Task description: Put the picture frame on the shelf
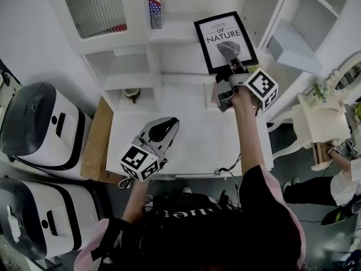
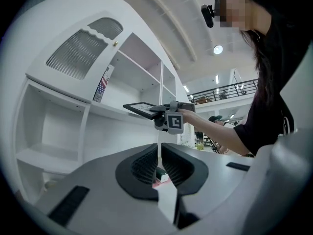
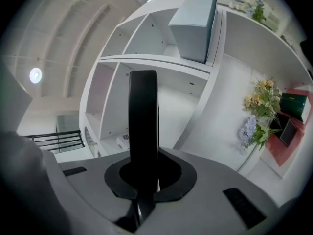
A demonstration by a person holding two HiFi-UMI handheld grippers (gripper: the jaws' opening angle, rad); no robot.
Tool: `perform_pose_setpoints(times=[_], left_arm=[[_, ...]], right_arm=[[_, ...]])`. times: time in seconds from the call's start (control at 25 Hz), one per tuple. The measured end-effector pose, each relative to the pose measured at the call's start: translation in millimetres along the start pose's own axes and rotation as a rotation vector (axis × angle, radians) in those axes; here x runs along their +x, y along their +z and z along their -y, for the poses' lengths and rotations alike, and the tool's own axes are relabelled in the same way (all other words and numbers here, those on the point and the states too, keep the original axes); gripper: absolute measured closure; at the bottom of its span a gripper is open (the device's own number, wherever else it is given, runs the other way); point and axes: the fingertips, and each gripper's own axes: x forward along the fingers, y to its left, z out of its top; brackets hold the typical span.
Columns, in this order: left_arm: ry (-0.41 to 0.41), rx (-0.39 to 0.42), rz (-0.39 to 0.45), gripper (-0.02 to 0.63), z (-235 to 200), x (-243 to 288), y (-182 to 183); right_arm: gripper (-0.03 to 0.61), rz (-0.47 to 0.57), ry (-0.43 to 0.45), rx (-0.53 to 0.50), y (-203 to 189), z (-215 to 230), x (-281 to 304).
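The picture frame (image 1: 224, 38) is black with a white print reading "LOVE OF NATURE" and a leaf. My right gripper (image 1: 232, 55) is shut on its lower edge and holds it up against the white shelf unit (image 1: 175, 38), at the right of the middle shelf. In the right gripper view the frame's black edge (image 3: 143, 126) stands upright between the jaws of my right gripper (image 3: 146, 180). The left gripper view shows the frame (image 2: 142, 108) lying nearly flat at shelf height. My left gripper (image 1: 163, 130) hovers over the white table (image 1: 192, 151), shut (image 2: 160, 163) and holding nothing.
A blue-grey box (image 1: 290, 47) sits in the right shelf section. A flag-patterned book (image 1: 154, 1) stands on the upper shelf, a cup (image 1: 132, 94) in a lower niche. Two white-and-black appliances (image 1: 39, 126) stand at the left. Another person (image 1: 333, 185) is at the right.
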Motion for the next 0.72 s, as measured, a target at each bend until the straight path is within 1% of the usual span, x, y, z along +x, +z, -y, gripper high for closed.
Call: perform_pose_setpoints(times=[0.12, 0.2, 0.4, 0.52, 0.72], left_arm=[[0.013, -0.004, 0.002, 0.580, -3, -3, -1], [0.018, -0.006, 0.002, 0.580, -4, -5, -1], [0.024, -0.005, 0.004, 0.580, -8, -10, 0], [0.027, -0.006, 0.004, 0.580, -9, -14, 0], [0.034, -0.009, 0.000, 0.580, -10, -19, -2]], right_arm=[[0.526, 0.026, -0.051, -0.023, 13, 8, 17], [0.526, 0.035, -0.074, -0.015, 19, 13, 27], [0.525, 0.045, -0.117, 0.041, 22, 23, 43], [0.525, 0.032, -0.152, 0.075, 19, 31, 44], [0.523, 0.015, -0.162, 0.178, 16, 43, 43]])
